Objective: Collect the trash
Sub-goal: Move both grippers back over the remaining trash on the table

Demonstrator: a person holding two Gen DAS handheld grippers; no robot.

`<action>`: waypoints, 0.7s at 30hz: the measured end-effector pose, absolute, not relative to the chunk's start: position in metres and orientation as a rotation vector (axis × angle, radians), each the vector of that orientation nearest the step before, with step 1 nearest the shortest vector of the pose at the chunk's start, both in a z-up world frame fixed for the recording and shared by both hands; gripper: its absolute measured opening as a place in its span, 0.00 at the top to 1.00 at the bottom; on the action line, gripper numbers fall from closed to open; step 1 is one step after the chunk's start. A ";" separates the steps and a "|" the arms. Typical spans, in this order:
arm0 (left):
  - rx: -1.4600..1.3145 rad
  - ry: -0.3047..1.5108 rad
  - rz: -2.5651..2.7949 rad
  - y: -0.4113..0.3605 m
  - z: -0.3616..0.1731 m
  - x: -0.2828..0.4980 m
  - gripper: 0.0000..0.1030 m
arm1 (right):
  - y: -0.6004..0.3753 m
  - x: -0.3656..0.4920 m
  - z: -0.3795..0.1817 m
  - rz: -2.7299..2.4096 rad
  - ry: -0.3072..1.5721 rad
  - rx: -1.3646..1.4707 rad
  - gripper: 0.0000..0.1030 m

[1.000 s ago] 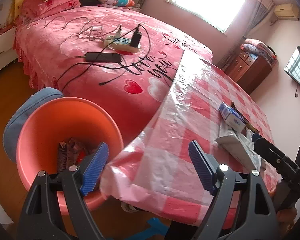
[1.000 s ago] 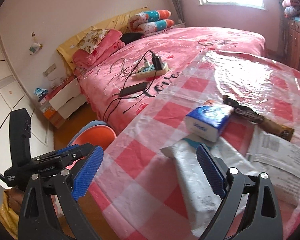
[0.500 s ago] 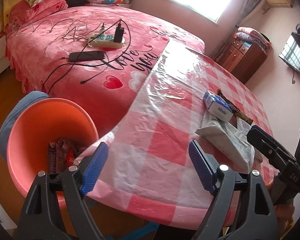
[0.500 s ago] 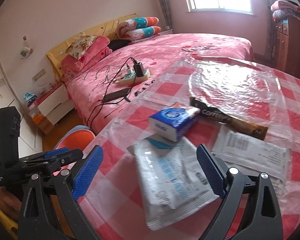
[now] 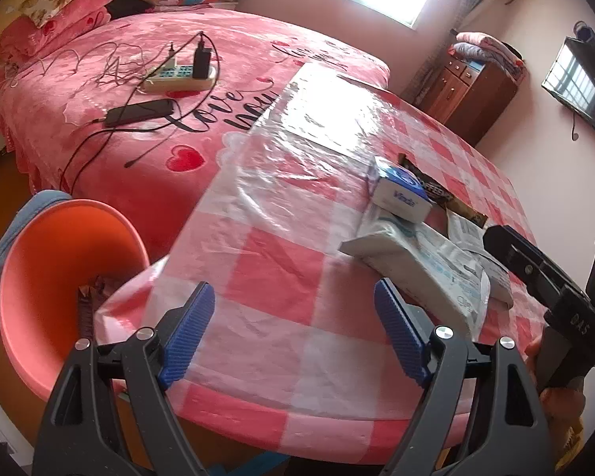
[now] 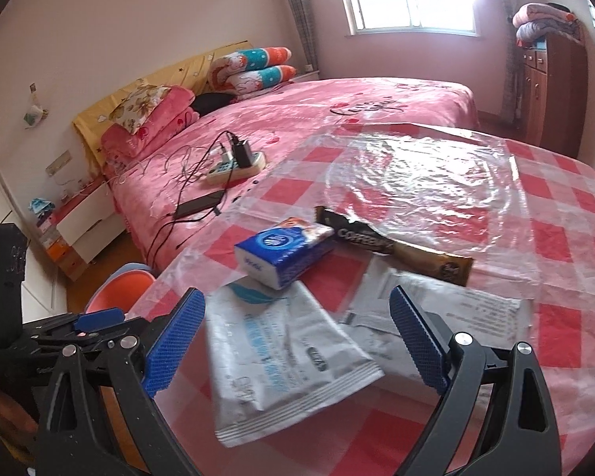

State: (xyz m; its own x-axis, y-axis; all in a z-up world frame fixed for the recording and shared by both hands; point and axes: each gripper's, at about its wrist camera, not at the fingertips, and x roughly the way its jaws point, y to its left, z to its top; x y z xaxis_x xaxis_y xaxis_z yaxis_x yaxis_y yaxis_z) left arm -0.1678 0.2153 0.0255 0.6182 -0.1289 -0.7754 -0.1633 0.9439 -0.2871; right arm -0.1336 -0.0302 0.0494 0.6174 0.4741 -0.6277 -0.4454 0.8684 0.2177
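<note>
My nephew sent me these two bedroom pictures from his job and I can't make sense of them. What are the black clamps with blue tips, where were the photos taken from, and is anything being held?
There is no robot here: a person holds a hand-held clamp, called a gripper, in each hand. Each gripper carries a wide-angle camera looking along its two blue-padded fingers, so each picture shows its own gripper at the bottom.

One picture is from the left gripper, the other from the right gripper. Both stand open and hold nothing.

On the checked table lie a blue tissue pack, a dark coffee sachet, a white wipes packet and a white printed wrapper. The tissue pack rests partly on the wipes packet. Beside the table stands an orange bin with some wrappers in it, likely where the trash goes.
</note>
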 end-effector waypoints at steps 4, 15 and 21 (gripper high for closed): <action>-0.341 0.921 0.002 0.205 0.024 -0.165 0.19 | -0.041 -0.130 0.050 0.499 0.723 0.041 0.10; -0.317 0.950 -0.052 0.171 0.022 -0.155 0.19 | -0.076 -0.116 0.046 0.392 0.708 0.047 0.10; -0.307 0.961 -0.072 0.157 0.021 -0.151 0.19 | -0.090 -0.109 0.044 0.351 0.702 0.043 0.10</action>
